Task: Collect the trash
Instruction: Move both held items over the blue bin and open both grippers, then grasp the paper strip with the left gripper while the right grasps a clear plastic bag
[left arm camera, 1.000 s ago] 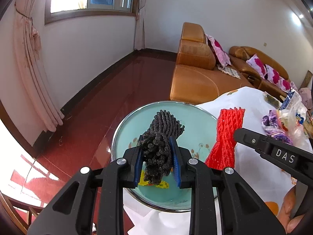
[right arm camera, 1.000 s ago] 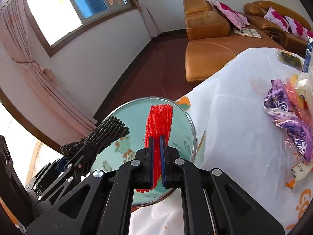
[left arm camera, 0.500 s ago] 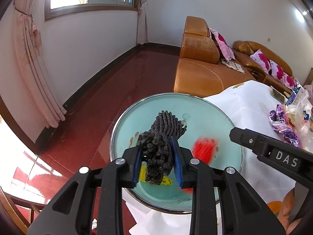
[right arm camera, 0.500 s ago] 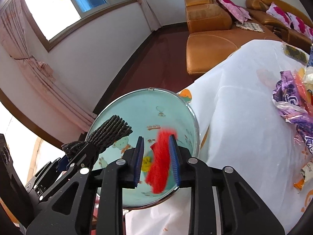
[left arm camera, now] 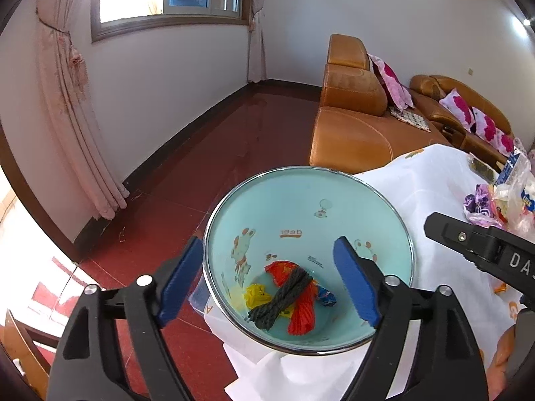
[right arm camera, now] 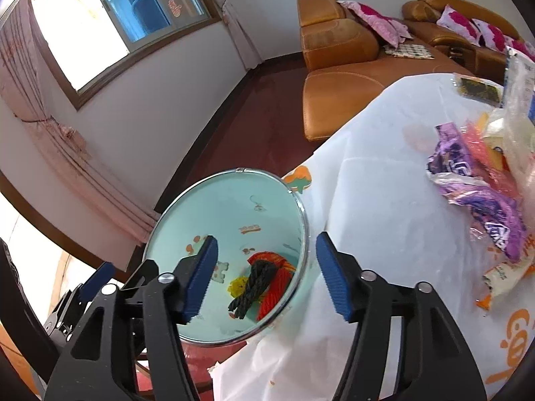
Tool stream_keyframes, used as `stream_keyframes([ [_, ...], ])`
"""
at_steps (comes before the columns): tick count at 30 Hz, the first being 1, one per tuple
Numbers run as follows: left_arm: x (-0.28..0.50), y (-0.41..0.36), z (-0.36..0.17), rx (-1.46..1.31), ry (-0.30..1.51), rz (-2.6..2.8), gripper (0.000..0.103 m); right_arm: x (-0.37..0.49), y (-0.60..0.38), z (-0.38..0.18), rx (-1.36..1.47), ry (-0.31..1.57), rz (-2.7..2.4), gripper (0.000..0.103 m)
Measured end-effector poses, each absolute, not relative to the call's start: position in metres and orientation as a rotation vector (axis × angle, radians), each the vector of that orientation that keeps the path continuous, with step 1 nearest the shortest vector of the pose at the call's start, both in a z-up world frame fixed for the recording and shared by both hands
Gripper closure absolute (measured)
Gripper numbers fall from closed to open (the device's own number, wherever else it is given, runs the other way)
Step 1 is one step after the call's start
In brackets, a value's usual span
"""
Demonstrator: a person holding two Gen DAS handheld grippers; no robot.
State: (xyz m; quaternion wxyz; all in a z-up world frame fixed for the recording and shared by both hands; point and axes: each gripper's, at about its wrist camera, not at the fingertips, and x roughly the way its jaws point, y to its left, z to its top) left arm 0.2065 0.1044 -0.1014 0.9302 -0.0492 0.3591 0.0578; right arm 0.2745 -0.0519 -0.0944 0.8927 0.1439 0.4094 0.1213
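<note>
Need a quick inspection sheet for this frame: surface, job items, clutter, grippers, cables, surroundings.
Surface: table under a white cloth with orange prints.
Job's things: trash bin beside the table edge; inside, black mesh lies across red mesh, plus a yellow scrap.
Clutter: purple wrapper and clear plastic bag on the cloth.
Grippers: left gripper and right gripper both open, empty, above the bin.
Cables: nothing seen.
Surroundings: orange sofa, window, pink curtain.

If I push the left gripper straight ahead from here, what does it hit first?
Probably the trash at the bottom of the bin: the open left gripper points into its mouth, at the black net lying over the red net. Depth is unclear.
</note>
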Motion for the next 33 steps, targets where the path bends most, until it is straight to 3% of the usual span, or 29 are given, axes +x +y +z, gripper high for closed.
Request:
stream_keyframes([
  [4,0.201,0.103,-0.098,-0.090,0.731,0.128,0.019,0.268,-0.063,-0.089,0.304,0.827,0.227,0.032],
  [33,0.174,0.004,-0.084,0.024,0.740,-0.068,0.015,0.211,-0.193,-0.082,0.334,0.771,-0.028,0.032],
])
